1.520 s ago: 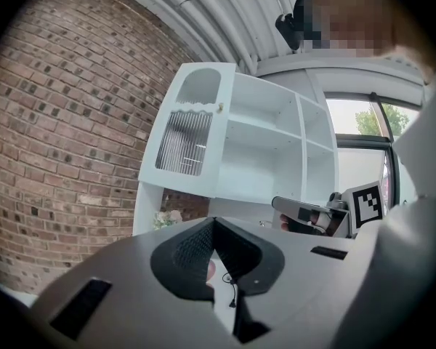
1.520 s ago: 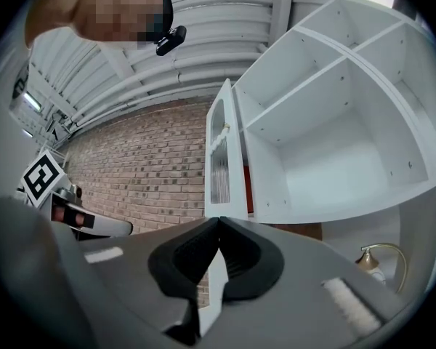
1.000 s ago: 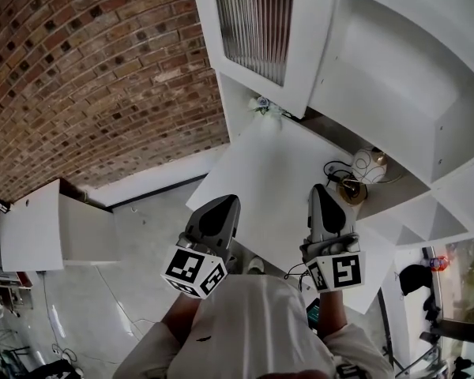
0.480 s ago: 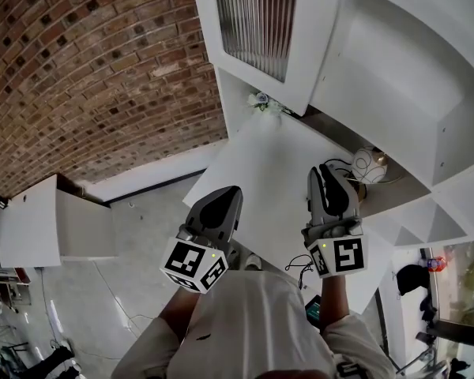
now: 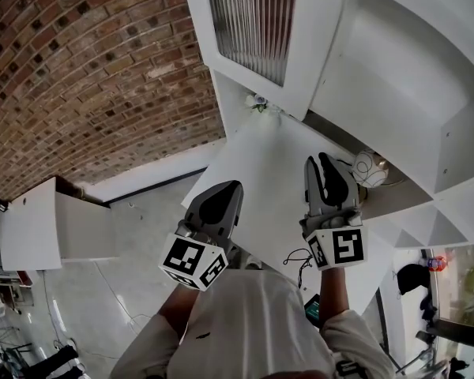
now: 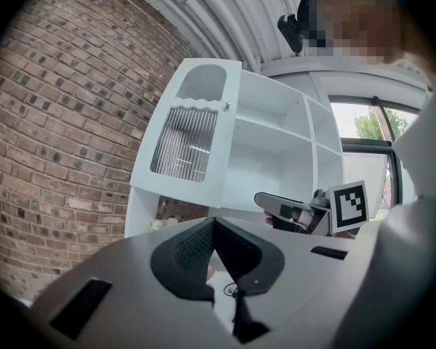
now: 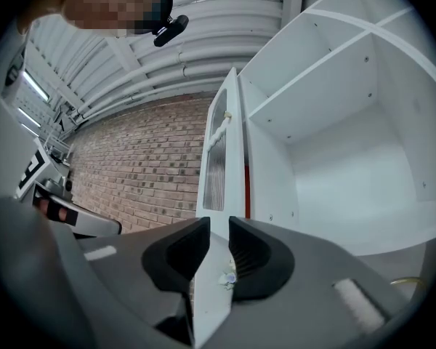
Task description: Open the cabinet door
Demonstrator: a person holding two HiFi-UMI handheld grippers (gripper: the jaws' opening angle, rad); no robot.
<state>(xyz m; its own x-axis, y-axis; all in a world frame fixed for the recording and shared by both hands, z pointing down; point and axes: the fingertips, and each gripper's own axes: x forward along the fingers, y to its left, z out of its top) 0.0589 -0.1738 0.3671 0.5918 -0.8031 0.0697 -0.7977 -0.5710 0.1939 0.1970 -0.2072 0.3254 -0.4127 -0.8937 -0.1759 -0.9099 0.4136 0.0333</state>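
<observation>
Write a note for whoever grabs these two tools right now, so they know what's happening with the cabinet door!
Left tool: shut, holding nothing, in front of the cabinet.
Right tool: jaws apart, have just been opening, nothing gripped between them.
Cabinet door: the upper one with the ribbed pane stands swung wide open, with the white shelves exposed beside it.
Done: the door is open and neither tool touches it.
Left: probably nothing on the door; just draw both tools back.

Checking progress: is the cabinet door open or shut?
Open: the door stands swung out from the cabinet, its inside showing.
</observation>
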